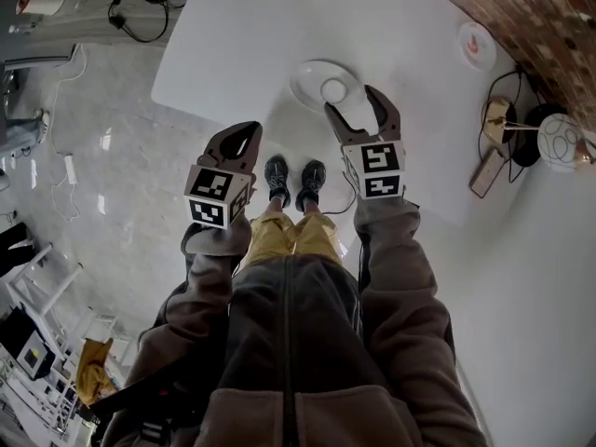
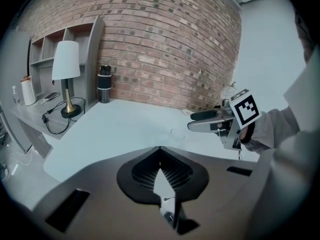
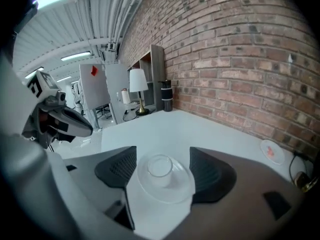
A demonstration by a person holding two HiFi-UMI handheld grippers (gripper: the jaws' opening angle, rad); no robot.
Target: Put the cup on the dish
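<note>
Two grippers show in the head view, and only one is near the work. Your right gripper (image 1: 356, 105) hangs over the near part of the white table (image 1: 233, 45) with its jaws spread wide. Just beyond its tips, the small clear glass cup (image 1: 333, 90) stands upright in the middle of the shallow clear glass dish (image 1: 307, 77), and neither pad touches it. Your left gripper (image 1: 250, 130) sits off the table's near edge, tips brought together on nothing; it has no job here, and parked aside it leaves the other hand room. In the left gripper view those tips meet at the centre and the hollow between the dark pads is empty. Off to the right, the right gripper (image 2: 191, 122) floats above the table with a gap between its jaws, and the cup (image 2: 176, 133) is only a faint outline below it. In the right gripper view the ribbed pads stand well apart, with cup (image 3: 160, 166) and dish (image 3: 185, 189) framed between them and table showing on both sides. Judging from this, the placing looks done. That wide spread is what lets you draw clear, because smooth glass on glass would likely slide at the slightest brush against the rim.
</note>
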